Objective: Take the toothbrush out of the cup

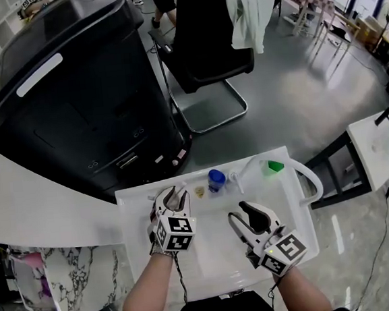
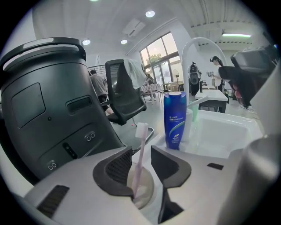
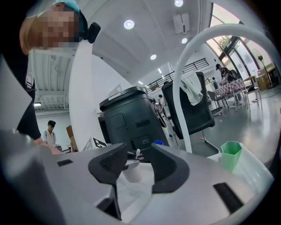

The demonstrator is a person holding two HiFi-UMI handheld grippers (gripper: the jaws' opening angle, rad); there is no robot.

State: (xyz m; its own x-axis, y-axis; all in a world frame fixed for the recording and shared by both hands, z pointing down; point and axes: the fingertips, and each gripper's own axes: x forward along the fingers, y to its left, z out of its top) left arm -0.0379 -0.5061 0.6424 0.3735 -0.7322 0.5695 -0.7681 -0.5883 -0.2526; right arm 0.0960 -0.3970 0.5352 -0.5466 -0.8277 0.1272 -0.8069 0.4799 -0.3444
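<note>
1. Toothbrush (image 2: 139, 160) is seen standing upright in the cup (image 2: 144, 191), near the far left corner of the white basin (image 1: 216, 251).
2. The left hand-held gripper (image 2: 141, 154) is placed over the cup rim. Its jaws are partly apart, and the pale handle is found between them, close to the left jaw, with a gap on the other side.
3. The right hand-held gripper (image 3: 139, 149) is held apart from the cup, with its jaws wide apart and empty.
4. A blue bottle (image 2: 174, 118) and a green cup (image 3: 230, 154) are seen along the far edge.
</note>
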